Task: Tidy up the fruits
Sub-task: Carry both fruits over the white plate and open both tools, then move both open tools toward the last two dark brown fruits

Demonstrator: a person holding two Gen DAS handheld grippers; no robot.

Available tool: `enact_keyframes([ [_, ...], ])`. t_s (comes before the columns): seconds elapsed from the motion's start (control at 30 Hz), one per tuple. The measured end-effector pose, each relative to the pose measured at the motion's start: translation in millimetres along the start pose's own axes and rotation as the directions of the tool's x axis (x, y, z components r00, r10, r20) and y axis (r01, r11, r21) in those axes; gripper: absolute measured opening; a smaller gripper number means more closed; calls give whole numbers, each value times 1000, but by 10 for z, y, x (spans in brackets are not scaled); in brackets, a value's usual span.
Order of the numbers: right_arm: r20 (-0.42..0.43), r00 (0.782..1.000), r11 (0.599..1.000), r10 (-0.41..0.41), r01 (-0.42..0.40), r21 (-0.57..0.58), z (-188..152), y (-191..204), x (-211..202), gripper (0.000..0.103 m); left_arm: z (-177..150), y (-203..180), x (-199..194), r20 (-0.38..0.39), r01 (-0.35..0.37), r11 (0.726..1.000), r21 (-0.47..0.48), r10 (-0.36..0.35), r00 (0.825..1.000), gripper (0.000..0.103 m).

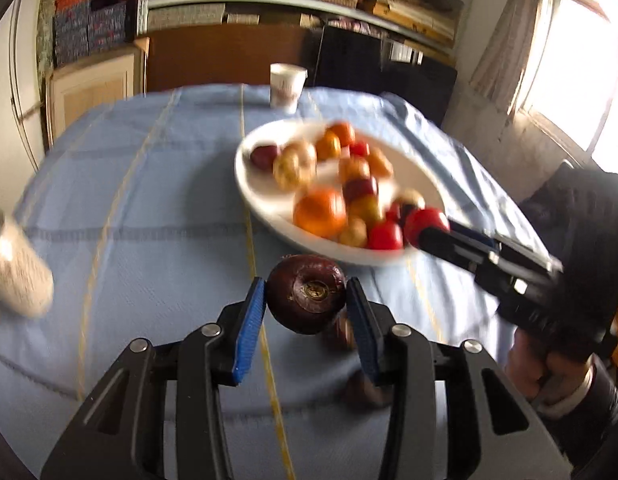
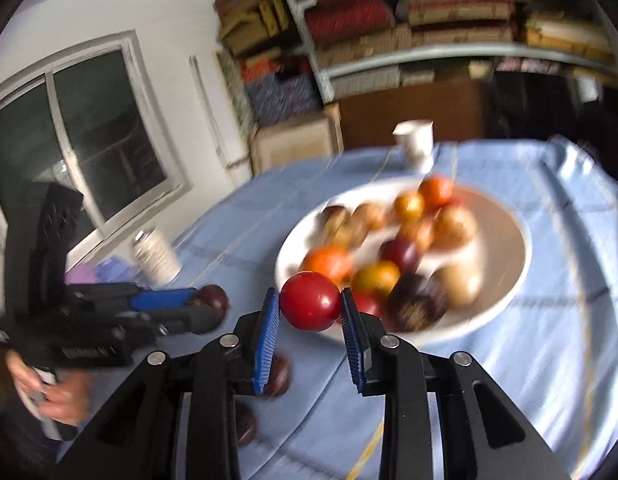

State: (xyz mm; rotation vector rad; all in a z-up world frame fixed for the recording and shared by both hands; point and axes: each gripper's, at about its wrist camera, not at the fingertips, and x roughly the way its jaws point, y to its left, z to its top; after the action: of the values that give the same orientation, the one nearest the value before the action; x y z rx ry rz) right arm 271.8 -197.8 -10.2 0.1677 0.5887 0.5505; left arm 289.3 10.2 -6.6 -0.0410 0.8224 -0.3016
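On blue tablecloth (image 1: 129, 200), left view: left gripper (image 1: 305, 304) clamped on dark purple fruit (image 1: 307, 298), lifted short of white plate (image 1: 265, 200); right view: right gripper (image 2: 311, 306) pinching red fruit (image 2: 311, 301) at plate rim; sorting underway, next needs placement spots

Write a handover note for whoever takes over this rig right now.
Left gripper: shut on a dark purple fruit, held above the cloth.
Right gripper: shut on a red fruit, at the near rim of the plate.
Plate holds mixed orange, yellow, red and dark fruits.
Done: a few dark fruits lie on the cloth near the grippers.
Left: place both held fruits, then sort the rest.
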Motion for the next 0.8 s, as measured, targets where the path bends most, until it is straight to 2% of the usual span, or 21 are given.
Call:
enact_keyframes([
  [0.2, 38, 998, 995, -53, 49, 91, 279, -348, 228, 34, 705, -229, 454, 15, 1, 999, 47, -2, 1000, 42],
  [0.23, 50, 997, 994, -65, 60, 94, 301, -383, 236, 51, 754, -262, 499, 26, -17, 999, 50, 16, 1000, 55],
  [0.27, 65, 994, 991, -88, 81, 102, 326, -417, 216, 59, 792, -281, 517, 36, -52, 998, 47, 51, 998, 82],
  [0.3, 84, 992, 990, -99, 89, 112, 338, -441, 168, 59, 815, -287, 504, 52, -94, 995, 34, 92, 994, 92],
  [0.33, 98, 992, 991, -77, 65, 114, 354, -459, 91, 59, 815, -278, 423, 95, -121, 993, 9, 120, 988, 97],
  [0.4, 110, 992, 993, -67, 55, 106, 369, -443, -8, 59, 774, -248, 269, 136, -129, 992, -10, 130, 982, 97],
  [0.5, 128, 991, 995, -35, 22, 98, 387, -368, -168, 60, 628, -158, 90, 143, -169, 985, -40, 173, 974, 98],
  [0.6, 107, 994, 996, 5, -14, 85, 333, -245, -223, 65, 408, -14, -41, 150, -193, 977, -92, 205, 967, 98],
  [0.7, 21, 998, 996, 58, -59, 63, 150, -58, -181, 65, 80, 185, -84, 128, -210, 965, -159, 232, 964, 98],
  [0.77, -72, 995, 998, 65, -63, 27, -21, 97, -94, 65, -140, 347, -9, 78, -231, 949, -216, 252, 964, 98],
  [0.8, -110, 992, 998, 61, -61, 5, -96, 172, -55, 65, -224, 438, 52, 12, -274, 928, -251, 286, 958, 98],
])
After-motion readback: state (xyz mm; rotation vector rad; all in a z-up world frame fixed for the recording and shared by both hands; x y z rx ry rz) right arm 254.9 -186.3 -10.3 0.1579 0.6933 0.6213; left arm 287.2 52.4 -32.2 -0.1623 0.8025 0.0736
